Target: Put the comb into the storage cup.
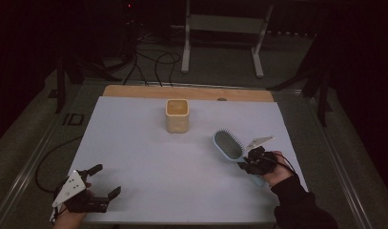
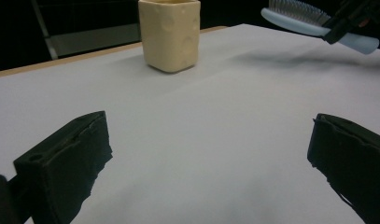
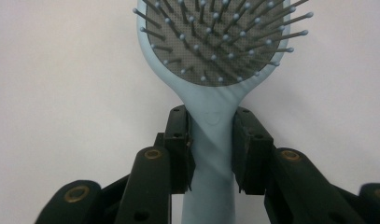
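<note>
I see a pale blue plastic paddle hairbrush, bristles up, lifted above the table's right edge, clamped at its handle.

high view overhead facing forward, gripper views low, close, sharing hairbrush

I had the cup standing toward the far middle of the table. The hairbrush sat to its right and nearer me, in my right gripper. My left gripper hung at the near left corner, well apart from both
</note>
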The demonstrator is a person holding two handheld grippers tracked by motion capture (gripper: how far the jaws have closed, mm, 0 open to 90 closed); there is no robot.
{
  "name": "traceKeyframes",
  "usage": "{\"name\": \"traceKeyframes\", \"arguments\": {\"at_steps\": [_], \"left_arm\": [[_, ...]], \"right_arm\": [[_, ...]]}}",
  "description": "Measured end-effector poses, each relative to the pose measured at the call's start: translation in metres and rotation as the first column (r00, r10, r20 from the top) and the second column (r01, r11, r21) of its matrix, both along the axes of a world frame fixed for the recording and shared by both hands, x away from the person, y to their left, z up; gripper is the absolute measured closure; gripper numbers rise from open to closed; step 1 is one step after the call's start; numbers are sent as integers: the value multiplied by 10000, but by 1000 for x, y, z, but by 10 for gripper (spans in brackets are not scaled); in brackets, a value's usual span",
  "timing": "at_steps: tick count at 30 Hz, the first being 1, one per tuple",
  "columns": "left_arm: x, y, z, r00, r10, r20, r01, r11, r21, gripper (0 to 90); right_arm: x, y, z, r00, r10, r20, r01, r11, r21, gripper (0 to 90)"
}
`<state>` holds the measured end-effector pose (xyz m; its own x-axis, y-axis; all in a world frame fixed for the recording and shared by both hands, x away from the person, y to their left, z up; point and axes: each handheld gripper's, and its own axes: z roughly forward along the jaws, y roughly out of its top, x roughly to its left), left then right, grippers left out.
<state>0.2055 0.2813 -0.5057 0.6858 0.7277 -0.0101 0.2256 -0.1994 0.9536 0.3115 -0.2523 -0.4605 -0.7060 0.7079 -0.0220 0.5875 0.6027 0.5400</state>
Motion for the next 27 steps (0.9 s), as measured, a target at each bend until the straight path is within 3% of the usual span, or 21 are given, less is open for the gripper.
{"name": "traceKeyframes", "arguments": {"at_steps": [5,20,27], "left_arm": [[0,0,0,10000,-5,-2,5,10000,-5,0],[1,0,0,10000,28,-82,-28,10000,-54,0],[1,1,0,9999,24,-170,-26,9999,-134,0]], "right_arm": [[2,6,9,9993,-65,365,51,9992,385,702],[10,34,23,9919,79,1266,-187,9962,847,701],[14,43,29,9890,114,1472,-257,9950,961,702]]}}
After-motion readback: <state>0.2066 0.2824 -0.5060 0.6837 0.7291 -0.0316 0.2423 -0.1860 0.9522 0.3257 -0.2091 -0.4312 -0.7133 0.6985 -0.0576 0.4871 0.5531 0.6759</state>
